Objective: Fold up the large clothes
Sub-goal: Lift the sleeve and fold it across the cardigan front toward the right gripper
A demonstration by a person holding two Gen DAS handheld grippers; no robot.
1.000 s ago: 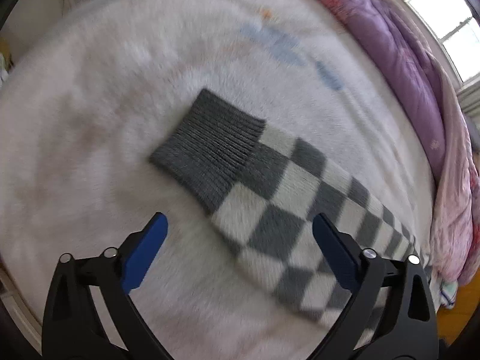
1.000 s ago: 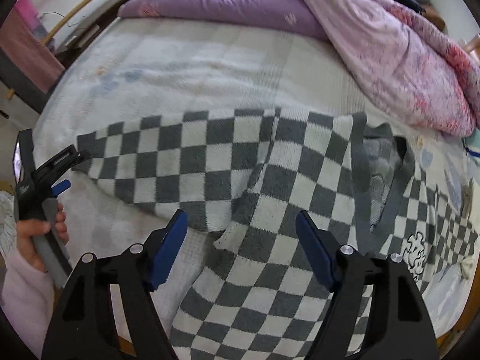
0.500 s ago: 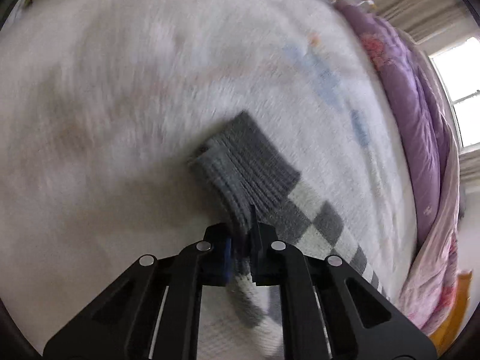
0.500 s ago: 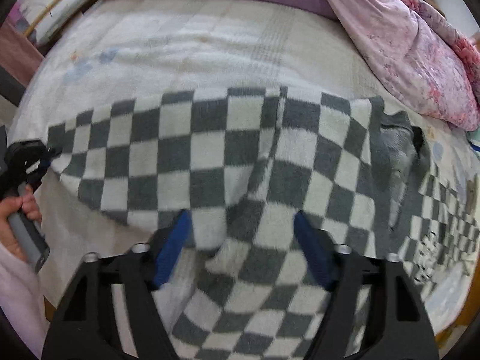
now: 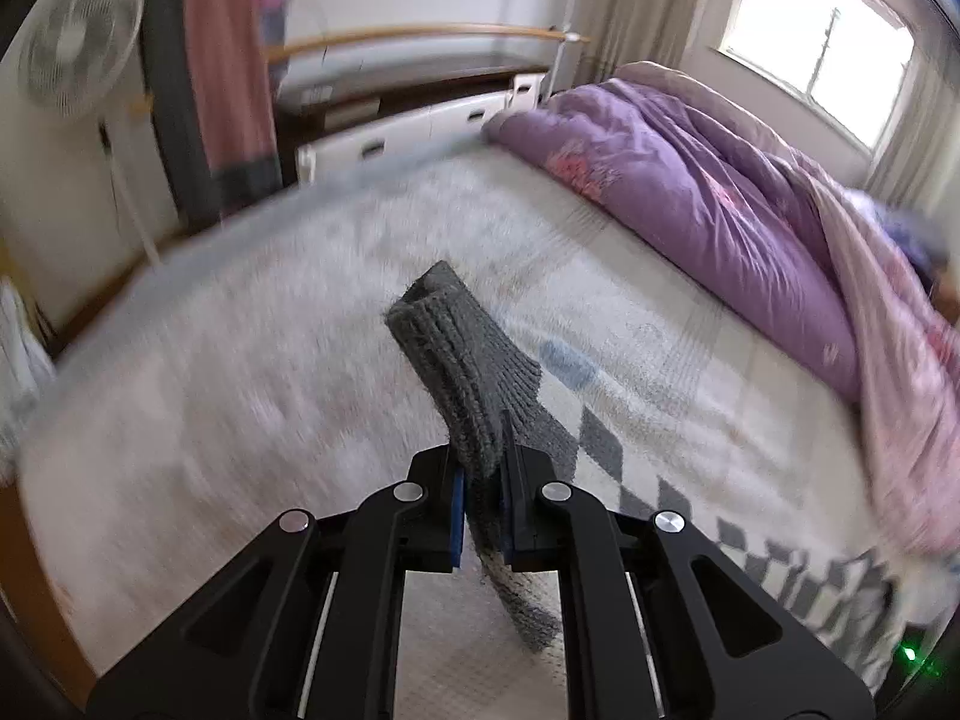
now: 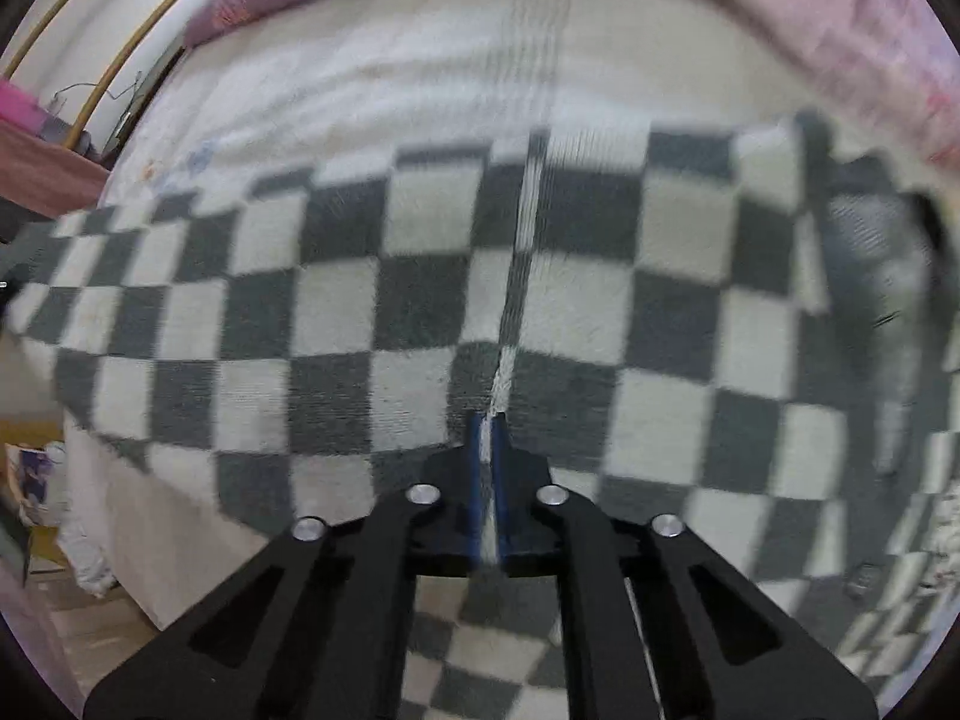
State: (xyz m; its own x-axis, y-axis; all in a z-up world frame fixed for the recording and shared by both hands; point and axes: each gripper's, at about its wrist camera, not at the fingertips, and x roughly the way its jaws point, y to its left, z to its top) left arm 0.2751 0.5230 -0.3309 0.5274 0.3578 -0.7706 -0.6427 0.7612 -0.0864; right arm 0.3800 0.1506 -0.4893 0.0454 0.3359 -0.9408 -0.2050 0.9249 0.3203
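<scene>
On the bed (image 5: 630, 312), no writing shows on the checkered sweater (image 6: 420, 312).

The black left gripper (image 5: 483, 495) is clamped on a grey ribbed cuff (image 5: 462, 360), while the black right gripper (image 6: 487, 480), just closed, is pinched on checkered knit fabric (image 6: 336, 300).

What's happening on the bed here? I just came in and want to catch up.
A person is folding a grey-and-white checkered sweater spread on the bed, with a handheld gripper in each hand. The left gripper is shut on the sweater's ribbed grey cuff, holding it off the bed. The right gripper has just closed, pinching the fabric where the sleeve meets the body. A purple duvet is piled along the far side.
</scene>
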